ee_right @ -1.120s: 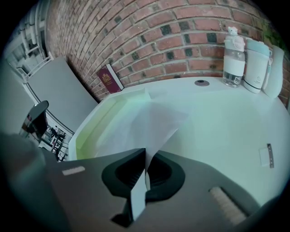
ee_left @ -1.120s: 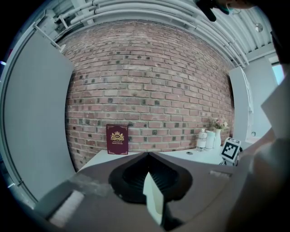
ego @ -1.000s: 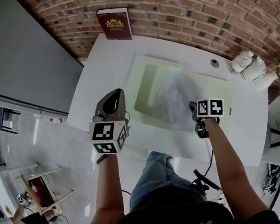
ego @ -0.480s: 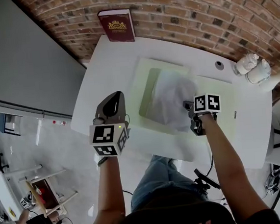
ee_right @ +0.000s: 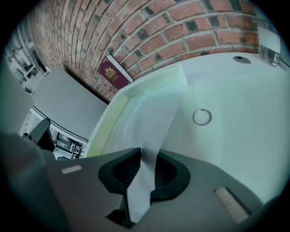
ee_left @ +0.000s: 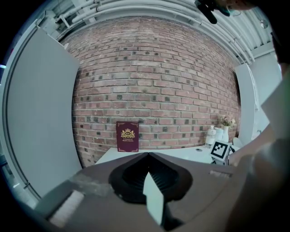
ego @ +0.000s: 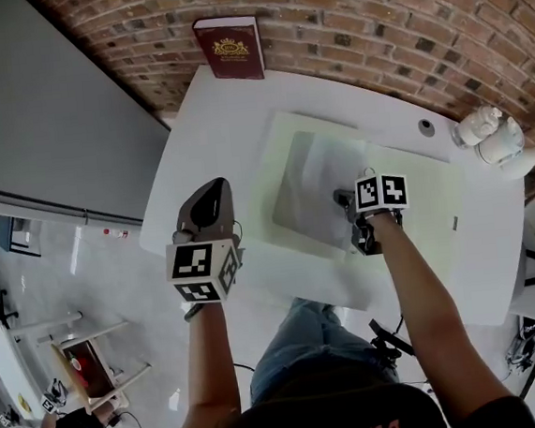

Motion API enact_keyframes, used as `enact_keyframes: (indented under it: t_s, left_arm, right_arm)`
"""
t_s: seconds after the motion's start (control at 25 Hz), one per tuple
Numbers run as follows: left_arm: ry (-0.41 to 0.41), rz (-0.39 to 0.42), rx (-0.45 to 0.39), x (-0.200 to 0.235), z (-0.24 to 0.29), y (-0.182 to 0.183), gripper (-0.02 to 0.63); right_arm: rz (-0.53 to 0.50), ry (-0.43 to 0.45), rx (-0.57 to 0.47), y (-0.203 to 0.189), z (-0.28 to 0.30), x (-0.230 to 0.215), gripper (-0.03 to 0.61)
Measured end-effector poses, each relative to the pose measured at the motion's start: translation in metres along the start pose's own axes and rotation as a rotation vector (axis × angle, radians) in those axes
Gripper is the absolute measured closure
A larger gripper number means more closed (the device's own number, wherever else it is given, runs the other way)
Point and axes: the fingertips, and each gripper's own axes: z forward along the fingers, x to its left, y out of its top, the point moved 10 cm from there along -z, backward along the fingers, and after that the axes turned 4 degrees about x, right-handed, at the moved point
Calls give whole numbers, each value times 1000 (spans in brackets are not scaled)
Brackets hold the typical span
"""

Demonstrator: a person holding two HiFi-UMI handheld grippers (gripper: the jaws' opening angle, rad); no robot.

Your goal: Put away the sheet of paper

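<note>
The white sheet of paper (ego: 314, 187) lies nearly flat on the left half of an open pale green folder (ego: 421, 198) on the white table. My right gripper (ego: 344, 197) is at the sheet's near right edge. In the right gripper view the sheet (ee_right: 152, 120) curves up from the folder (ee_right: 115, 108) and runs between the jaws of the right gripper (ee_right: 147, 153). Those jaws have just been opening and stand slightly apart, with the sheet still between them. My left gripper (ego: 215, 185) hovers left of the folder, jaws together (ee_left: 147, 155). A pale sliver shows deep in their gap.
A maroon book (ego: 230, 47) leans on the brick wall at the table's far side. White bottles (ego: 485, 131) stand at the far right corner, next to a cable hole (ego: 427, 127). A grey panel (ego: 41, 108) stands left of the table.
The right gripper has carried the sheet leftward. The sheet was bunched and lifted over the folder's middle; now it lies spread on the left half. The left gripper has shifted slightly.
</note>
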Motion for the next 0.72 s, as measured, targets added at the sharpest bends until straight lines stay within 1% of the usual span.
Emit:
enact_keyframes:
  t_s: [0.08, 0.16, 0.4, 0.52, 0.6, 0.72]
  left_arm:
    - [9, -3, -2, 4, -2, 0, 621]
    - [18, -6, -4, 7, -4, -1, 621]
    - [28, -11, -4, 11, -8, -3, 621]
    - [30, -13, -5, 11, -9, -4, 621]
    - [31, -16, -8, 11, -10, -4, 621]
    - [32, -22, -15, 10, -10, -2, 621]
  right_arm:
    - [2, -4, 1, 1, 4, 4, 495]
    - [8, 0, -4, 3, 6, 6, 492]
    - [6, 42, -4, 8, 8, 14, 411]
    - [-12, 54, -11, 11, 8, 22, 394]
    - [-34, 47, -16, 13, 7, 28, 352]
    - [-67, 13, -31, 13, 5, 36, 272]
